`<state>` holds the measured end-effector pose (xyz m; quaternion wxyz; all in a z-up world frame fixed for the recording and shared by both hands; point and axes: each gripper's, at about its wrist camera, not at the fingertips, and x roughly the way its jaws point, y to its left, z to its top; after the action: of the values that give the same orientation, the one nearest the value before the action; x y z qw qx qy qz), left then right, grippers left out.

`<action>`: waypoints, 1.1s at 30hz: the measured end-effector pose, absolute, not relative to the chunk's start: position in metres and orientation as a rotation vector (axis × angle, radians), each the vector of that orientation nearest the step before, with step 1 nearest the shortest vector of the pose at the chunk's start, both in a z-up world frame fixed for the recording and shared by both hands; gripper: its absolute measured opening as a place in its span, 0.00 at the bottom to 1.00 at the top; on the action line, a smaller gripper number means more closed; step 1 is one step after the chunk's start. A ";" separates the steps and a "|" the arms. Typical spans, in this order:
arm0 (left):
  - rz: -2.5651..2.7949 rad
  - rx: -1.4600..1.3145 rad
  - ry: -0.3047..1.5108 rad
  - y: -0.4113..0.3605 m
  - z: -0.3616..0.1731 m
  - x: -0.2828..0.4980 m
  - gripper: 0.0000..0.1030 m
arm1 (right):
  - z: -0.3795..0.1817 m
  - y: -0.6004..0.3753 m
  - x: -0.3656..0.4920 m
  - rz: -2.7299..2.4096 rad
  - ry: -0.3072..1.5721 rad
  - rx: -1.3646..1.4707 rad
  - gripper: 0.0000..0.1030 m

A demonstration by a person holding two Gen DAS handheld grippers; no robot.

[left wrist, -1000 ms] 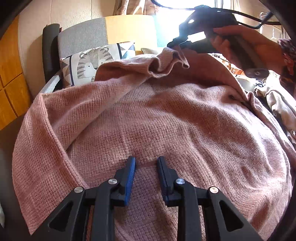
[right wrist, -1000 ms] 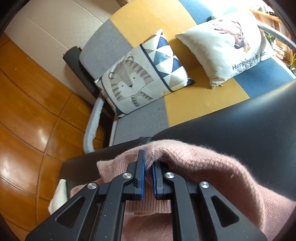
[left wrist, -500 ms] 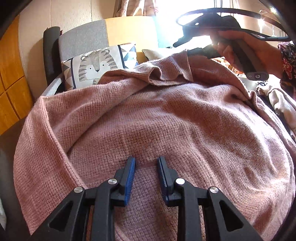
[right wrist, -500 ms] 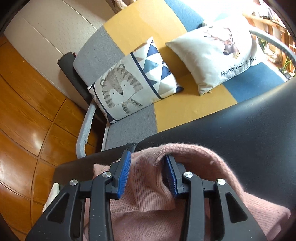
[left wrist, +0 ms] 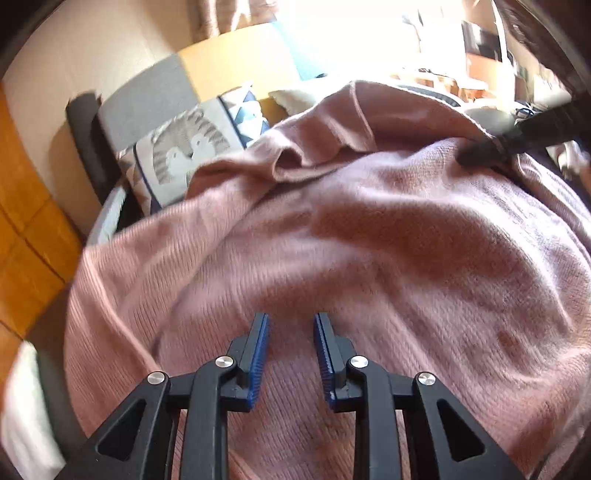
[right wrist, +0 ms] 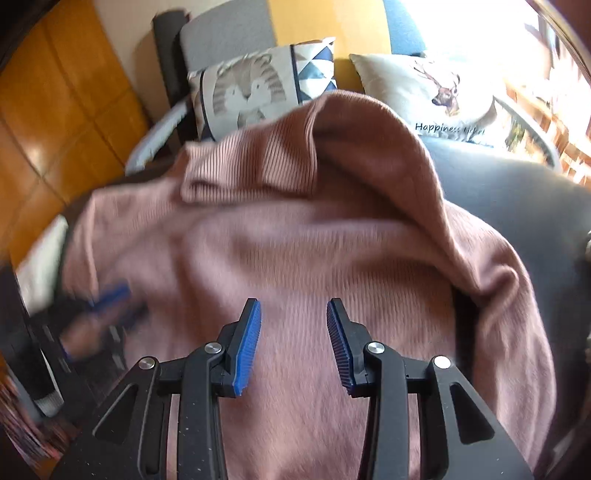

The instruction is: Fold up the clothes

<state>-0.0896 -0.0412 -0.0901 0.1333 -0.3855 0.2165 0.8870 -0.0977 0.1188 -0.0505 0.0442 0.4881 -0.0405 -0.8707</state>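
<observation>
pink sweater (right wrist: 295, 251) on dark table (right wrist: 517, 206), sofa (right wrist: 229, 33) behind

Pink sweater (left wrist: 369, 240) under parted left claw (left wrist: 291, 321) — tiger cushion (left wrist: 188, 147) behind

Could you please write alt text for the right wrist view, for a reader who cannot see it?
A pink knit sweater lies spread over a dark seat, with the right claw open above it, nothing between its blue pads. Behind it, a tiger-print cushion and a deer-print cushion rest on a grey, yellow and blue sofa.
</observation>
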 end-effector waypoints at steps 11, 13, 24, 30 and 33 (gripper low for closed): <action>2.597 -1.020 0.892 -0.027 -0.111 -0.084 0.24 | -0.092 0.128 -0.059 -2.652 -0.066 1.577 0.39; 2.586 -1.026 0.891 -0.030 -0.110 -0.072 0.24 | -0.092 0.127 -0.051 -2.631 -0.029 1.581 0.39; 2.509 -1.141 0.871 -0.029 -0.094 -0.048 0.23 | -0.077 0.152 0.008 -2.638 -0.187 1.458 0.39; 2.468 -1.120 0.721 0.002 -0.069 -0.061 0.23 | -0.051 0.186 0.068 -2.834 -0.097 1.461 0.44; 2.446 -1.065 0.761 0.036 -0.076 -0.067 0.23 | -0.053 0.203 0.088 -2.880 -0.022 1.549 0.50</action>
<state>-0.0670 0.0361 -0.0758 0.1826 -0.3776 0.2696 0.8668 0.0879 0.2031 -0.0530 -0.0641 0.4728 -0.0067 -0.8788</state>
